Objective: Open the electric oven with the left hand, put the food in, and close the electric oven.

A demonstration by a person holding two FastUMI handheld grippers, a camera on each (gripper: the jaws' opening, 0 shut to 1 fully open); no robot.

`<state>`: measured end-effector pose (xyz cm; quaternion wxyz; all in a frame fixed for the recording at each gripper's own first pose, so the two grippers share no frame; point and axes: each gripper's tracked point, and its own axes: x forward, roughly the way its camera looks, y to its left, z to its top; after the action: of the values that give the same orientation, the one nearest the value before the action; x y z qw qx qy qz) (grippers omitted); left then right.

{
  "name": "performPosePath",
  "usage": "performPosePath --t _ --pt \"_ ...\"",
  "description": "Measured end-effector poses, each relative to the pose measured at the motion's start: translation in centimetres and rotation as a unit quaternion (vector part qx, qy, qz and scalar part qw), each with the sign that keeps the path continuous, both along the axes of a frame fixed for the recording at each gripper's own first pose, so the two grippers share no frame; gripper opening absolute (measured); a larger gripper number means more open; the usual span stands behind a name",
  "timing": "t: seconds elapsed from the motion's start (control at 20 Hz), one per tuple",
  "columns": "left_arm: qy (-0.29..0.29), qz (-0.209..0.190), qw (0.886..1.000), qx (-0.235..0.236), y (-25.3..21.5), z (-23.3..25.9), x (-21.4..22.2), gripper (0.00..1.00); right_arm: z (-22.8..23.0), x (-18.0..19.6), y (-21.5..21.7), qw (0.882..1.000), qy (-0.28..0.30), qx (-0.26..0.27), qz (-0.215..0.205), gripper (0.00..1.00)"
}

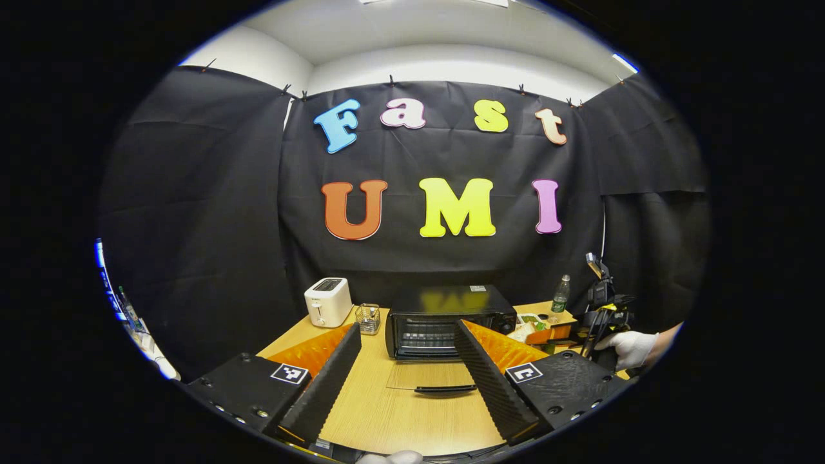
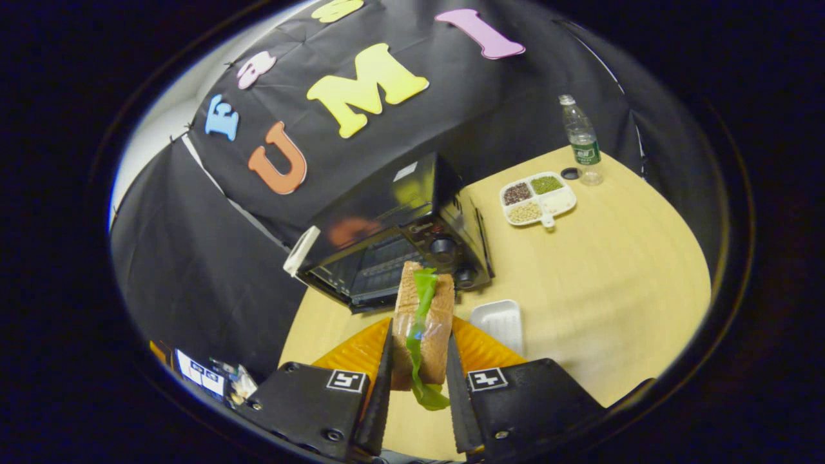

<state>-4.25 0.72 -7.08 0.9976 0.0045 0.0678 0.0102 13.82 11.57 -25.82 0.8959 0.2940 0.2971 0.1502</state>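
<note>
Sandwich pinched in right claw; oven open.

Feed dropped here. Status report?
Left gripper open, empty. Right gripper shut on sandwich. Oven door down, path clear.

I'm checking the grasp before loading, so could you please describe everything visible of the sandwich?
The sandwich looks like two brown bread slices with a green lettuce leaf between them, its end hanging out below. It stands on edge, upright, clamped between the right tongs, one finger pressing each slice. It is held above the wooden table, in front of the open oven, without touching either.
</note>
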Motion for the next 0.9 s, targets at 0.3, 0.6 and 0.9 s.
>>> performPosePath --t 0.3,0.6,0.9 --pt "0.016 -0.028 0.999 0.017 1.5 -0.5 -1.0 0.95 -1.9 2.2 7.2 0.989 0.001 0.123 -0.08 0.43" --pt "0.038 -0.047 0.998 0.032 1.8 -2.1 -1.4 0.95 -3.4 7.4 12.0 0.972 -0.01 0.186 -0.146 0.39" --pt "0.048 -0.039 0.998 0.017 2.7 -3.2 -0.7 0.96 -4.7 12.9 13.4 0.951 -0.022 0.231 -0.206 0.39"
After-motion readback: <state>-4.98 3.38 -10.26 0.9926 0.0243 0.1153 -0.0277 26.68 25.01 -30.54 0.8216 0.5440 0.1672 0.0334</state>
